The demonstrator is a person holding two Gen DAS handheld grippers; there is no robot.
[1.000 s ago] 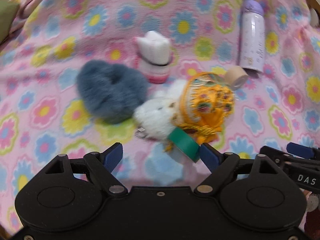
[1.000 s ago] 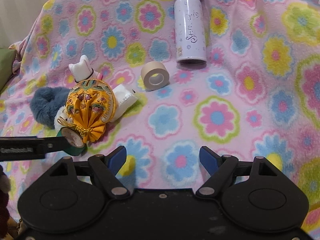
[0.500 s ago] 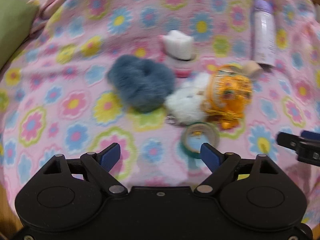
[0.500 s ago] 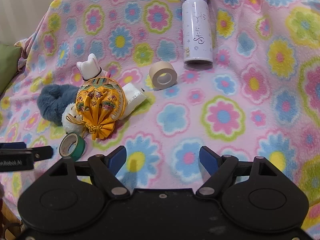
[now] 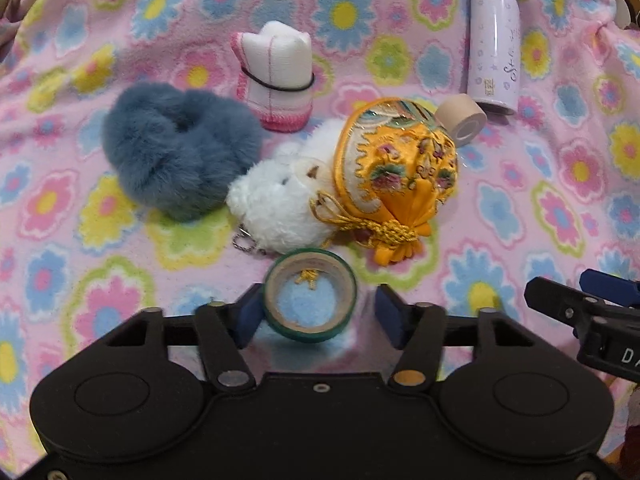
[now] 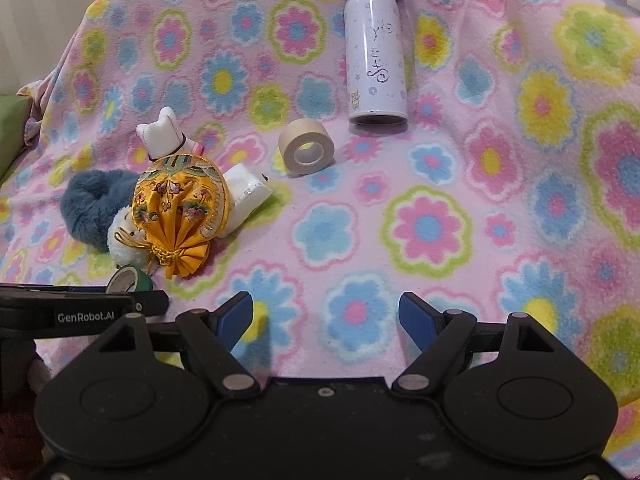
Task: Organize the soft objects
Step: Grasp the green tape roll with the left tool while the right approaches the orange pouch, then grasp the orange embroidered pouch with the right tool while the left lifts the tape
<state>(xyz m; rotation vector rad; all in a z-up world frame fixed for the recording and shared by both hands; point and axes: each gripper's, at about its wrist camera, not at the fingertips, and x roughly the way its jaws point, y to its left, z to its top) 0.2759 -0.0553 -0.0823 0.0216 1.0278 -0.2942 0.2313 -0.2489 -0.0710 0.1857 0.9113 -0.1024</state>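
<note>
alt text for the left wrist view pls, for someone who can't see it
The left gripper is closing around a green tape roll lying flat on a pink flowered blanket; its right pad is still clear. Behind sit a white plush, orange pouch and blue fluffy scrunchie.

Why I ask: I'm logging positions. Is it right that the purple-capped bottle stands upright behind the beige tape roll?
Not quite. The purple-capped bottle lies on its side on the blanket, as the right wrist view shows. It is behind the beige tape roll.
</note>
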